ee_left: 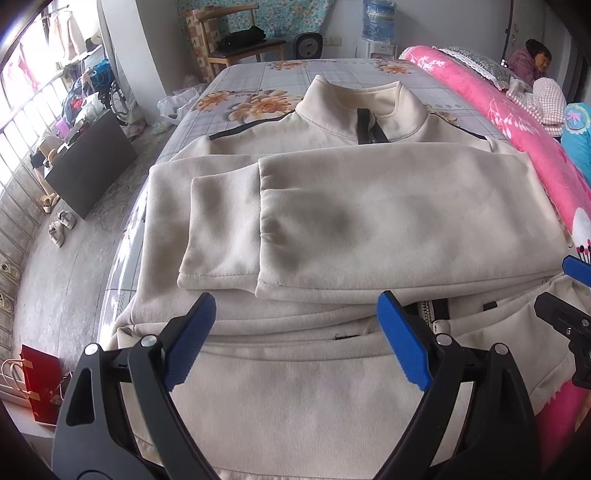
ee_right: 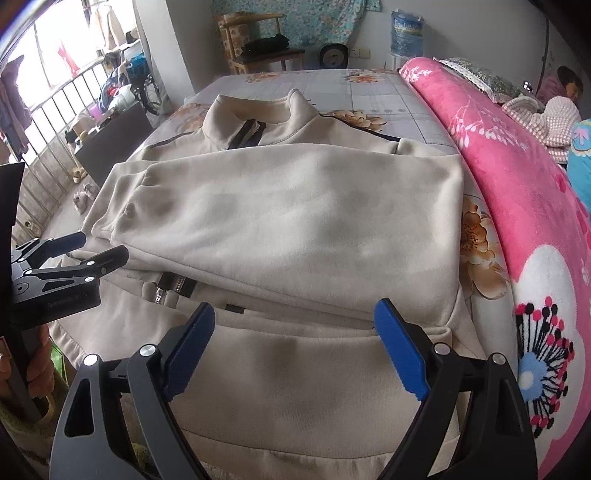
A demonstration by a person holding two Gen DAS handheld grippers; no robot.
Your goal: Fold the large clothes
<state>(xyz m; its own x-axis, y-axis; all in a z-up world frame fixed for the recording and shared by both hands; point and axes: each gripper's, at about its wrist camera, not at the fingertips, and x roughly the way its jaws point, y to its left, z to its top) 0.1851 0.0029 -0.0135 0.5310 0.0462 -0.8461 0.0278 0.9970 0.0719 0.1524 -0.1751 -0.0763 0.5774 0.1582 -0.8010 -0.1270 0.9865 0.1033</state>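
A cream zip-up jacket [ee_left: 332, 206] lies flat on the bed, collar far, hem near, with both sleeves folded across its chest. It also shows in the right wrist view [ee_right: 288, 221]. My left gripper [ee_left: 295, 339] is open and empty above the hem on the jacket's left half. My right gripper [ee_right: 295, 343] is open and empty above the hem on the right half. The right gripper also shows at the right edge of the left wrist view [ee_left: 569, 295], and the left gripper shows at the left edge of the right wrist view [ee_right: 74, 247].
The bed has a floral grey sheet [ee_left: 258, 77]. A pink blanket [ee_right: 517, 192] lies along the bed's right side, with a person [ee_right: 565, 88] resting beyond it. A wooden chair [ee_left: 240, 40], a water dispenser [ee_left: 378, 26], a dark cabinet [ee_left: 92, 162] and shoes [ee_left: 61, 225] stand around the floor.
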